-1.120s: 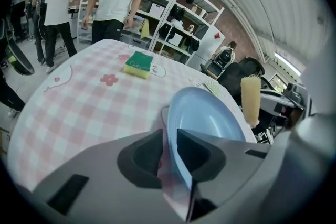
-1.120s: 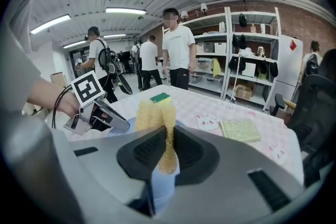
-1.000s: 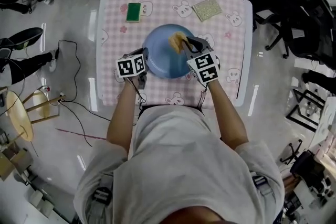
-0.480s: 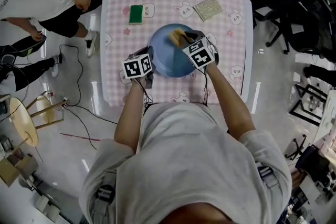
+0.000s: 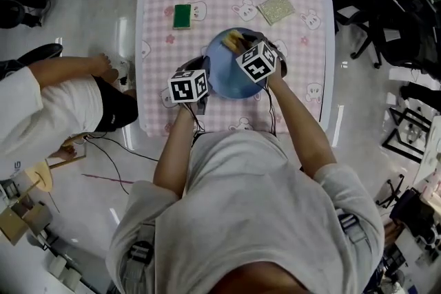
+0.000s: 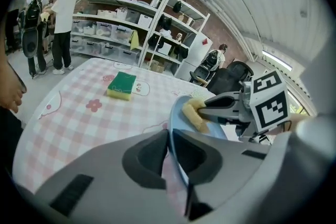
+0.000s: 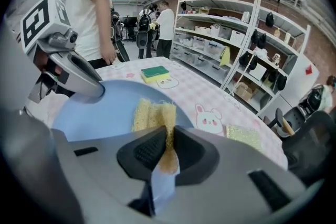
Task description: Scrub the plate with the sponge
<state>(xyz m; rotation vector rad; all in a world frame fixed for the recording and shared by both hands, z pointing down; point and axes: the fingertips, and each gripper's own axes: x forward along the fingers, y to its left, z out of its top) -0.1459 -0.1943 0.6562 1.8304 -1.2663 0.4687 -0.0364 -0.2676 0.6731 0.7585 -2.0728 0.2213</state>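
Observation:
A blue plate (image 5: 224,76) is held tilted above the pink checked table (image 5: 303,79). My left gripper (image 5: 205,76) is shut on its near-left rim; the jaws have just been opening slightly, and the rim stays between the pads. In the left gripper view the plate's (image 6: 211,131) edge runs up from my left gripper (image 6: 169,139). My right gripper (image 5: 239,46) is shut on a yellow sponge (image 5: 231,42), which it presses on the plate's far part. The right gripper view shows that sponge (image 7: 155,113) in my right gripper (image 7: 167,139), flat against the plate (image 7: 100,107).
A green sponge (image 5: 182,15) lies at the table's far left, and a pale scrub pad (image 5: 275,9) at the far right. A person (image 5: 55,107) crouches on the floor left of the table. Black chairs (image 5: 393,10) stand to the right.
The plate has been lifted and tilted up by its near-left rim. My right gripper has slid the sponge toward the plate's far edge. A person has crouched down at the left.

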